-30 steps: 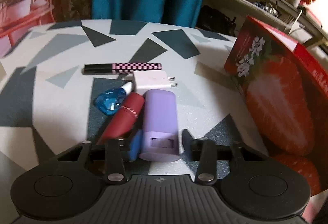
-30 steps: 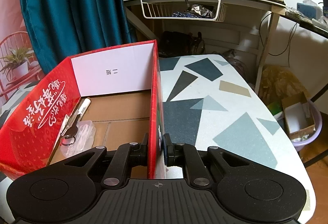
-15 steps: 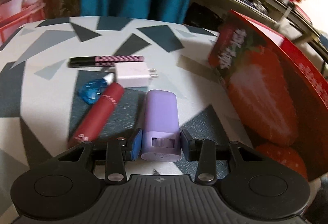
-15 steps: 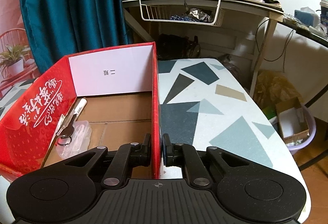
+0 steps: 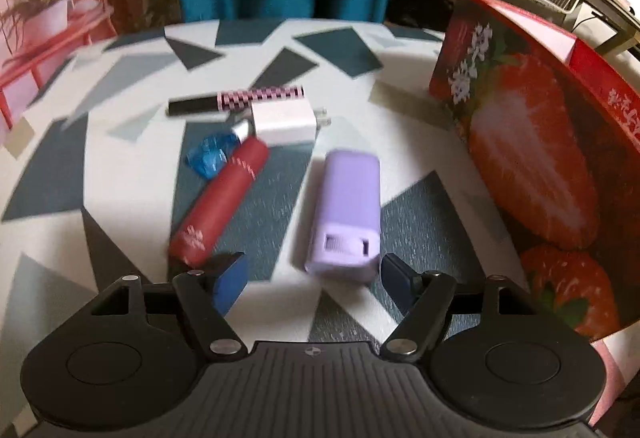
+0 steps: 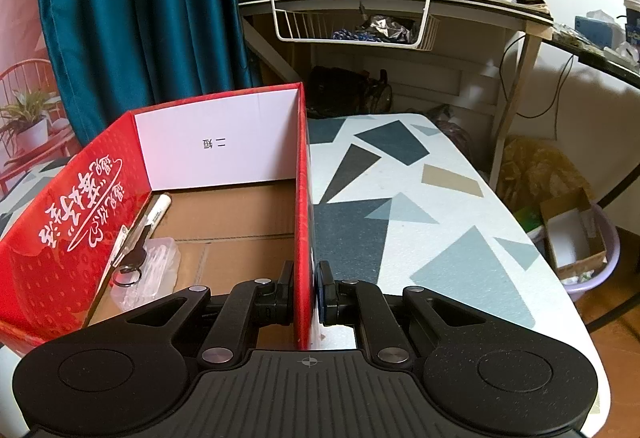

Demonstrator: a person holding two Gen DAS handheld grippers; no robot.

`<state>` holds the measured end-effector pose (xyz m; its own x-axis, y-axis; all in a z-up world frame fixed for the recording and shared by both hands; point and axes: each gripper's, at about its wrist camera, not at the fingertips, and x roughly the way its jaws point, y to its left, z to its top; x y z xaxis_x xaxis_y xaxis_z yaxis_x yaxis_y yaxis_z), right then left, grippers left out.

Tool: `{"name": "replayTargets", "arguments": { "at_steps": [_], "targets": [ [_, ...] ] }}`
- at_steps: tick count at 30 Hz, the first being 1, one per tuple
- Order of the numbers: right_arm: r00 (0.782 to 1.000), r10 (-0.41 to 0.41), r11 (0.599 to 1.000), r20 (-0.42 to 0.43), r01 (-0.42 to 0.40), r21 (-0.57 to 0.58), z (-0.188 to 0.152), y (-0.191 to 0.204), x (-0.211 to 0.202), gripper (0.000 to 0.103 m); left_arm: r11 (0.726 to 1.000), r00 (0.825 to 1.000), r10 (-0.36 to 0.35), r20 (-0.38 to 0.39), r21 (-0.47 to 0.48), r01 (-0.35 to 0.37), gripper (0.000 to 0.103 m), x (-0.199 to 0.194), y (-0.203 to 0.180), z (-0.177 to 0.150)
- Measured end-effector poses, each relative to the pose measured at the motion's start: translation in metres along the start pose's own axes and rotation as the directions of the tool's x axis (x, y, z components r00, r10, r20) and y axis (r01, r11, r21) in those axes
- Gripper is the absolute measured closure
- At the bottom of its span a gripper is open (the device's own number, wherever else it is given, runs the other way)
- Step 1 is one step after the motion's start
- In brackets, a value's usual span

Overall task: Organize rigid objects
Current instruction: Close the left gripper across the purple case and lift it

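- Left gripper (image 5: 312,276): we are spreading its fingers; the lilac rounded-rectangular plastic case (image 5: 347,211) is lying between them at its near end, and neither blue pad is pressing on it, so nothing is being gripped.
- Right gripper (image 6: 305,288): we are keeping its fingers clenched on the right-hand wall of the red strawberry-printed cardboard box (image 6: 305,197), one finger inside and one outside.
- Items waiting on the patterned white-and-grey tabletop (image 5: 120,177): the lilac case lying flat, apart from the others; a dark red cylindrical tube (image 5: 220,205) to its left; a blue faceted plastic piece (image 5: 208,157); a white square plug adapter (image 5: 284,121); a slim black tube with a pink checked cap (image 5: 240,101) farthest away.
- Items lying in the box: a white marker pen (image 6: 156,213), a key on a ring (image 6: 128,266), a clear plastic case (image 6: 152,270), all against the left wall.
- Step in hand, as we judge it: sorting loose items into the box, with the lilac case unheld.
- Next move, as we judge it: centring the fingers across the case's narrow sides and closing before lifting it over the box's left wall.
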<state>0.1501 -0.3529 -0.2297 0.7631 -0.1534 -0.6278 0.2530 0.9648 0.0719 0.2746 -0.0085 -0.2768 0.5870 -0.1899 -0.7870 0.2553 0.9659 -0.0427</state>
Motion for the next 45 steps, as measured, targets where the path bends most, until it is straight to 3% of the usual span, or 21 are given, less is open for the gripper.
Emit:
{"name": "replayTargets", "arguments": {
  "at_steps": [3,7,10,13,17,21,22,24,28,33,42,45],
  "targets": [
    [1.000,0.000,1.000,0.000,0.000,-0.001,0.000,0.000,0.000,0.093,0.999,0.999,0.042,0.008,0.025,-0.043,0.028,0.002,-0.003,-0.003],
    [1.000,0.001,1.000,0.000,-0.001,-0.001,0.000,0.000,0.000,0.094,0.994,0.994,0.107,0.003,-0.031,-0.107,0.039,-0.001,0.006,-0.001],
    [1.000,0.002,1.000,0.001,-0.002,0.000,0.000,0.000,0.000,0.093,0.981,0.988,0.155,0.006,-0.116,-0.153,0.051,-0.001,0.021,0.002],
    [1.000,0.002,1.000,0.000,-0.002,0.003,0.000,0.000,0.001,0.093,0.964,0.987,0.162,0.012,-0.216,-0.155,0.052,-0.002,0.036,0.006],
    [1.000,0.004,1.000,0.001,-0.004,0.007,-0.001,0.000,0.001,0.093,0.945,0.996,0.082,0.046,-0.322,-0.063,0.037,-0.004,0.044,0.007],
    [1.000,0.004,1.000,0.001,-0.004,0.003,-0.001,0.000,0.001,0.093,0.957,0.995,0.036,0.096,-0.292,-0.006,0.006,-0.007,0.029,0.011],
    [1.000,0.004,1.000,0.001,-0.004,0.004,-0.001,-0.001,0.001,0.093,0.958,0.995,0.032,0.098,-0.286,-0.003,0.004,-0.005,0.025,0.014],
    [1.000,0.007,1.000,0.003,-0.007,0.009,-0.001,-0.001,0.001,0.093,0.953,0.996,0.032,0.080,-0.302,-0.007,0.002,0.002,0.021,0.020],
    [1.000,0.009,1.000,0.003,-0.009,0.011,-0.001,-0.001,0.001,0.093,0.931,0.995,0.094,-0.010,-0.352,-0.092,0.001,0.025,0.015,0.033],
    [1.000,0.010,1.000,0.002,-0.010,0.008,-0.001,-0.001,0.001,0.093,0.922,0.992,0.127,-0.011,-0.367,-0.122,0.000,0.030,0.005,0.046],
    [1.000,0.010,1.000,0.001,-0.010,0.005,0.000,-0.001,0.001,0.093,0.930,0.964,0.256,-0.072,-0.255,-0.266,0.001,0.046,-0.017,0.054],
    [1.000,0.010,1.000,0.000,-0.010,0.005,0.000,-0.001,0.002,0.093,0.939,0.966,0.257,-0.044,-0.226,-0.260,0.009,0.041,-0.020,0.050]
  ]
}}
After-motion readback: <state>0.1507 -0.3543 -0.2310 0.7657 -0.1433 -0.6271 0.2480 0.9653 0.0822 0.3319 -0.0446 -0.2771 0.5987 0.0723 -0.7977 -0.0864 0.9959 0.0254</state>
